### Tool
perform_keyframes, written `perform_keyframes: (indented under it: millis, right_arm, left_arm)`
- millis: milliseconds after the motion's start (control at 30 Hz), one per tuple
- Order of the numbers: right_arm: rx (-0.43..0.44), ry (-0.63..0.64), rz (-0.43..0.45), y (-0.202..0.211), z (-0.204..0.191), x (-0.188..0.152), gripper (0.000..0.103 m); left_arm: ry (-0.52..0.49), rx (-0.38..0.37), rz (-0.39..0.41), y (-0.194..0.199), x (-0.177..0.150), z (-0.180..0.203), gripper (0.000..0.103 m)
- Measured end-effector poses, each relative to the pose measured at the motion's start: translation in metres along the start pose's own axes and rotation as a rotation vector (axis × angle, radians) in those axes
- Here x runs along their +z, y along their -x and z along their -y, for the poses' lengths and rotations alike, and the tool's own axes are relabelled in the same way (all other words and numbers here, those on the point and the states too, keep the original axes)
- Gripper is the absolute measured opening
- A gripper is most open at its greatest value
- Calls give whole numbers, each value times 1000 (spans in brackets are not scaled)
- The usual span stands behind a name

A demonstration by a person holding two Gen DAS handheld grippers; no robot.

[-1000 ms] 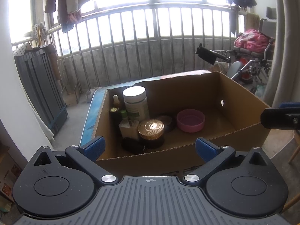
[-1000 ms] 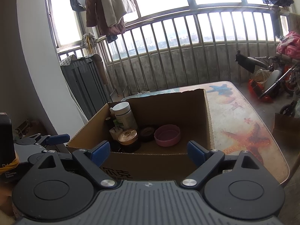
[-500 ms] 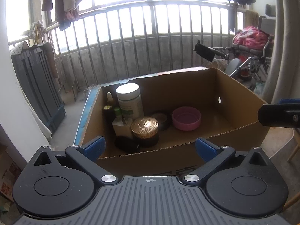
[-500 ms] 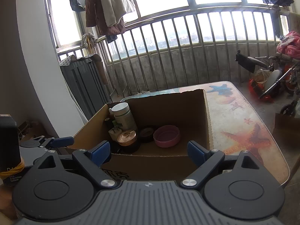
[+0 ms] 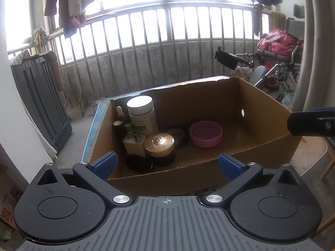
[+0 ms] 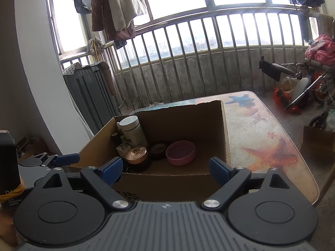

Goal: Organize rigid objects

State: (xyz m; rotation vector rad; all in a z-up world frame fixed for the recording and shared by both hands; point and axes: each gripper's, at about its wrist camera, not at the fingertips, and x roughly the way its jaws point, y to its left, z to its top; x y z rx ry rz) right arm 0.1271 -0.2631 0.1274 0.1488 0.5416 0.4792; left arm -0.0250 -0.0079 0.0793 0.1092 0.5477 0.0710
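Both tongs, left (image 5: 166,164) and right (image 6: 165,169), gape empty before box (image 5: 209,165); next: pick the pink lid (image 5: 206,133) at 1 o'clock.

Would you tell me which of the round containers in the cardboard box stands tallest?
The white-capped bottle with the green label, at the back left of the cardboard box; the gold-lidded jar and pink dish sit much lower.

— Box contents? Colours only.
— Brown cardboard box (image 5: 270,125); pink bowl (image 5: 206,133); jar, white cap (image 5: 139,104); copper ribbed lid (image 5: 159,142).
— Table?
— Tabletop (image 6: 270,138): orange starfish print.
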Motion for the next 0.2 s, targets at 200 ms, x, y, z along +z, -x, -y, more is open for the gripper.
perform_keyframes:
  millis: [200]
  right_arm:
    - [-1,-3,0,0,0,0,92]
  left_arm:
    - [-8,33,25,5,0,1,103]
